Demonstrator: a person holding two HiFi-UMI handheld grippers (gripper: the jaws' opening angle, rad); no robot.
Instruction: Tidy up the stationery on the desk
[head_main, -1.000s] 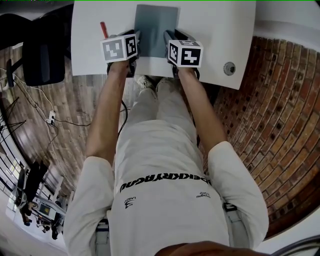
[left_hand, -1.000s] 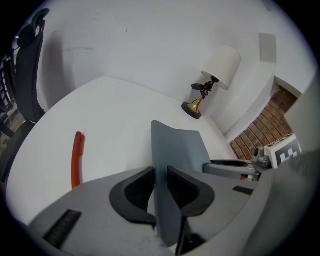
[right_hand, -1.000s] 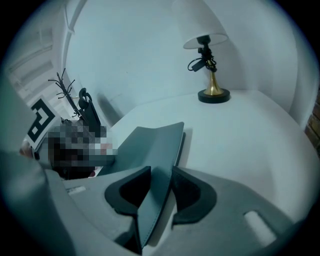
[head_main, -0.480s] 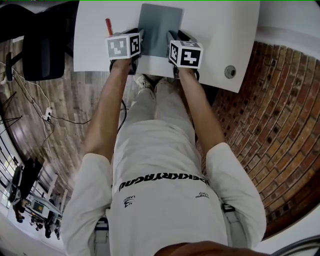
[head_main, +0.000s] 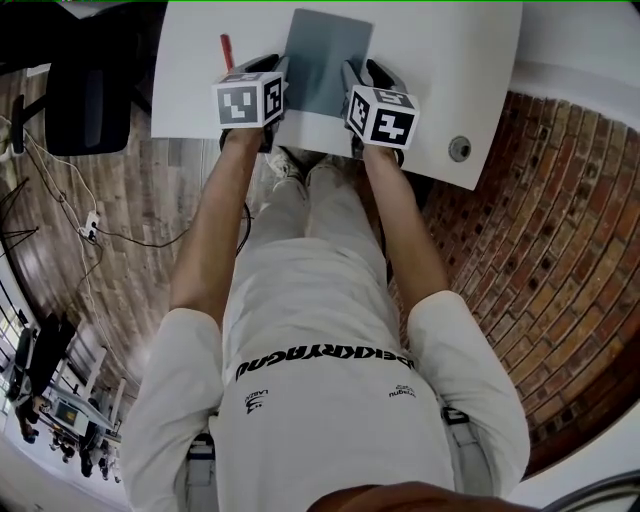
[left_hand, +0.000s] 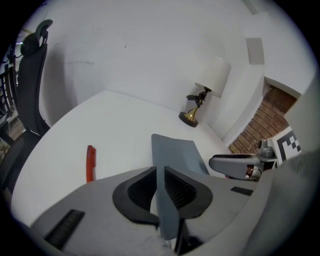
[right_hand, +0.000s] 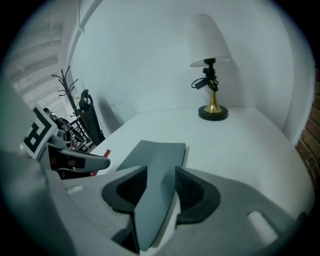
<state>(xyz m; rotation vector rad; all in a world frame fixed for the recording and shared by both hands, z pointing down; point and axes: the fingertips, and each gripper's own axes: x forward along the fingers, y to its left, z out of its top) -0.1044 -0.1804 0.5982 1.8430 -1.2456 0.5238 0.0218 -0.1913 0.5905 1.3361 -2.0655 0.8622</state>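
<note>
A white desk is seen from steeply above, with the person's forearms stretched out over its near edge. A two-jaw gripper is held in each hand, each topped by a cube with square markers.

A flat grey item, most likely a soft-cover notebook, is laid near the middle of the desk with its short side toward the person. Its near edge is flanked by the two grippers, one at each corner.

The left gripper is closed onto the grey cover. The thin sheet is pinched edge-on between the two ribbed pads, and these jaws have just been closing. Beyond the pads the cover is raised off the desk and curves away.

The right gripper is spread wide, its jaws having just been opening. The cover is still caught in the gap between them, but the pads are not pressed on it (a white edge, perhaps pages, is glimpsed under the cover's far corner).

A red pen is laid on the desk just left of the notebook, apart from it and roughly parallel to its long side.

A table lamp with a white shade and brass base is stood at the far end of the desk, near the wall. A black office chair is placed to the left of the desk.
</note>
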